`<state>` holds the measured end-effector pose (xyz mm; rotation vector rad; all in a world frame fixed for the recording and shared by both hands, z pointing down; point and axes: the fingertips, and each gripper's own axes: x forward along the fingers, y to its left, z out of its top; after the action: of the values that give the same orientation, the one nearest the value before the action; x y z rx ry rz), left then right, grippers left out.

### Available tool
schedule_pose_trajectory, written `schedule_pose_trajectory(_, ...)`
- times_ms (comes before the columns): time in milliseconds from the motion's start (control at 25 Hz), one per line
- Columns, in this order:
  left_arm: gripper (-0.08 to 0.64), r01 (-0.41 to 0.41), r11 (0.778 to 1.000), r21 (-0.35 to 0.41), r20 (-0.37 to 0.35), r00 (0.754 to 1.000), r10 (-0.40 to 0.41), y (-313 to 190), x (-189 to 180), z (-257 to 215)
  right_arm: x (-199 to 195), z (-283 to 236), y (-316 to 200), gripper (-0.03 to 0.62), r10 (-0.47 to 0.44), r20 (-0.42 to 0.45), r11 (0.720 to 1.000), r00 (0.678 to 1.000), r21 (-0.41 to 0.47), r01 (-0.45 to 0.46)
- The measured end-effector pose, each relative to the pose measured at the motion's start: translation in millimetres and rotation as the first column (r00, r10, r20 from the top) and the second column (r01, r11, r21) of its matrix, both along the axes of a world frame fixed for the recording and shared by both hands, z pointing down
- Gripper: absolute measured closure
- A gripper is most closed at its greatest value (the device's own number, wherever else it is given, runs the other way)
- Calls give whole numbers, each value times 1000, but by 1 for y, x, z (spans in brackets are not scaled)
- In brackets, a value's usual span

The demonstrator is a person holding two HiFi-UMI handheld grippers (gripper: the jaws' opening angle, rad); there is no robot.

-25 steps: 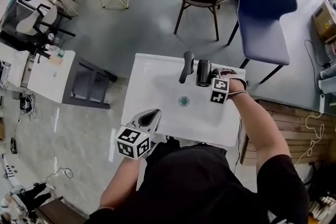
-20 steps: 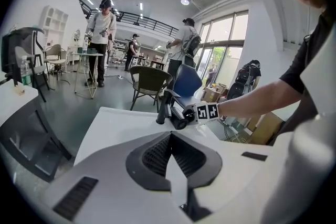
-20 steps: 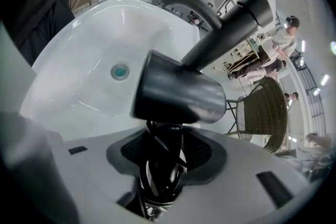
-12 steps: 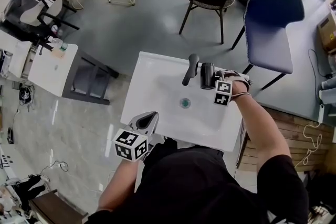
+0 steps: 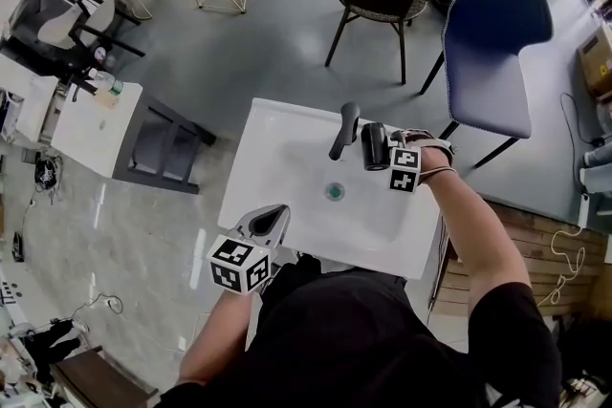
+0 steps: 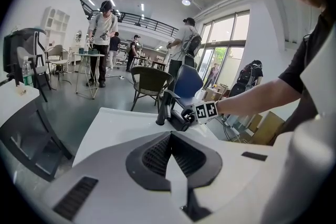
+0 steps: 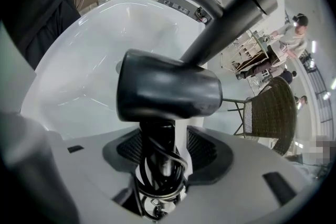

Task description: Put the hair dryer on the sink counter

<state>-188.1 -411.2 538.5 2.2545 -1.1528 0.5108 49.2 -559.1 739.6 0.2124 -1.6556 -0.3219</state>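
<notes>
The black hair dryer (image 5: 373,146) lies at the far right of the white ceramic sink counter (image 5: 277,124), just right of the dark curved faucet (image 5: 342,131), its barrel apparently resting on the rim. The right gripper (image 5: 394,158) is opening. The dryer's cord-wrapped handle stands between its jaws, with a gap showing on one side. The placing looks all but done. What remains is to draw the right gripper clear without dragging the cord. The left gripper (image 5: 275,215) hangs at the near edge, jaws together on nothing.
</notes>
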Motion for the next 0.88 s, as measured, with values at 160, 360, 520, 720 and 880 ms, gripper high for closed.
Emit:
schedule_pose_trajectory(160, 560, -3, 1000, 2, -2, 1000, 3, 0, 1, -1, 0, 0, -1, 365, -4, -4, 1000, 1000, 2, 4)
schedule_pose_trajectory(360, 560, -4, 1000, 3, -3, 1000, 4, 0, 2, -1, 0, -1, 0, 351, -28, -6, 999, 1000, 30, 28)
schedule_pose_trajectory(520, 560, -9, 1000, 4, -3, 1000, 9, 0, 5, -1, 2, -8, -3, 327, -13, 11, 1000, 1000, 21, 13)
schedule_pose_trajectory(720, 560, -16, 1000, 8, -8, 1000, 16, 1, 12, -1, 6, -16, -1, 327, 1, 30, 1000, 1000, 23, -1)
schedule_pose_trajectory(880, 560, -23, 1000, 15, -9, 1000, 23, 3, 18, -4, 11, -23, 1, 327, 10, 43, 999, 999, 30, -11)
